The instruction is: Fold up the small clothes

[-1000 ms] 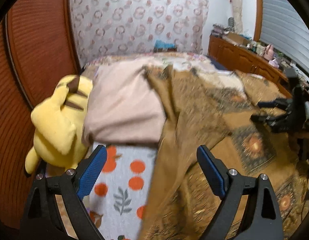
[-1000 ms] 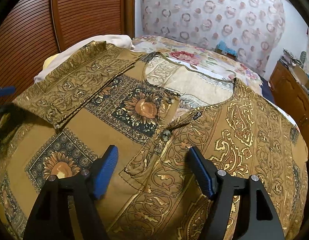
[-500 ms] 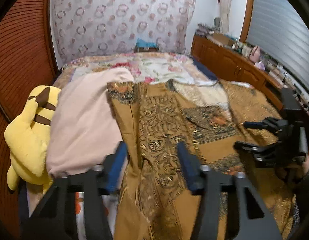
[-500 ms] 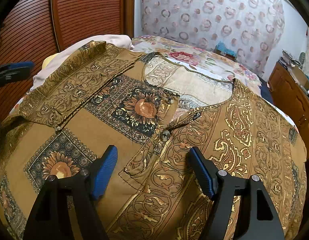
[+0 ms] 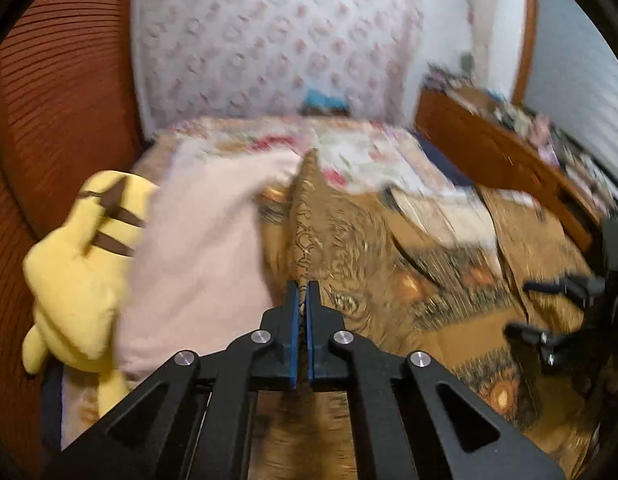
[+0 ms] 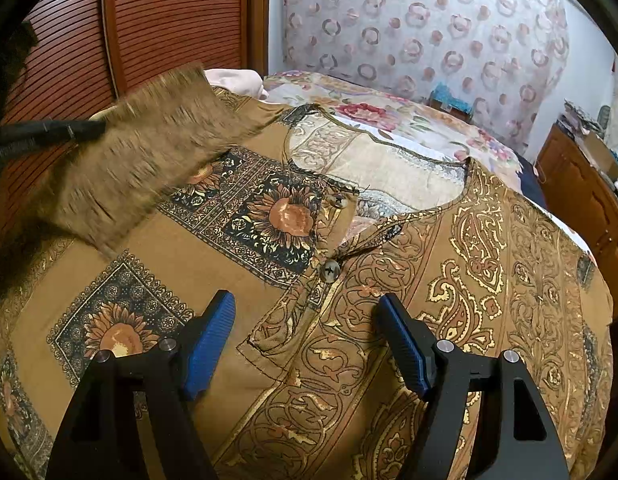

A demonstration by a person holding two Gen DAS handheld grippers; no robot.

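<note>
A brown shirt (image 6: 489,260) with sunflower squares and gold paisley lies spread front-up on the bed, buttons at its middle. My left gripper (image 5: 303,285) is shut on the shirt's sleeve (image 5: 309,216), and the cloth runs out from between the blue pads. In the right wrist view that sleeve (image 6: 149,152) hangs lifted and blurred over the shirt's left shoulder, with the left gripper (image 6: 95,130) at its edge. My right gripper (image 6: 305,300) is open just above the button placket, nothing between its fingers. It also shows at the right edge of the left wrist view (image 5: 529,308).
A yellow plush toy (image 5: 81,272) and a pink pillow (image 5: 201,240) lie left of the shirt. A floral bedspread (image 6: 389,116) extends behind it. A slatted wooden door (image 6: 169,20) stands on the left, and a cluttered wooden dresser (image 5: 501,152) on the right.
The left gripper went from wide open to shut on the sleeve and lifted it up over the shirt's shoulder. The right gripper stayed where it was, still open.
</note>
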